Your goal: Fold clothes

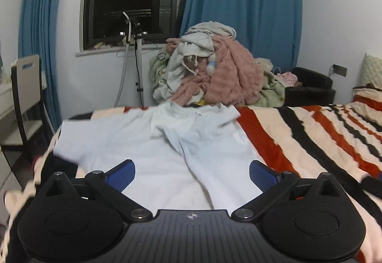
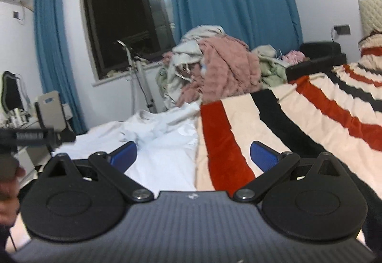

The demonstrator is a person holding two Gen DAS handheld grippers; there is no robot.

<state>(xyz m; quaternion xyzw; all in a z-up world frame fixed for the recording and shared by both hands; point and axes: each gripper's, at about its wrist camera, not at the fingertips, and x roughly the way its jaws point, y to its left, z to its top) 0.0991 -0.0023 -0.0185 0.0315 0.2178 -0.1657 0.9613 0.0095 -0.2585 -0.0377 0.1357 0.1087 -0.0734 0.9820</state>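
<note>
The pale blue-white cotton T-shirt (image 1: pixel 152 150) is soft and light. It looks floppy, so it will bend and sag when lifted, and it could slide a little on the fuzzy blanket. A good place to grab it is at an edge, like the sleeve or the bottom hem. A pinch on one thin layer near a corner should hold better than a pinch in the middle.

The shirt lies spread out flat on the striped red, black and cream blanket (image 1: pixel 298 134). Its right side is already turned in over the middle, and that makes a slanted fold line down the front. The collar points away from the tools. One short sleeve sticks out to the left.

The left gripper (image 1: pixel 192 171) is right above the near part of the shirt. Its two blue fingers are spread wide apart and nothing is between them.

The right gripper (image 2: pixel 193 154) sits over the right edge of the shirt (image 2: pixel 162 141), where the cloth meets the blanket. Its fingers are wide apart too and it grips nothing.

Far ahead of both tools is a big messy pile of pink and green clothes (image 1: pixel 214 72).
</note>
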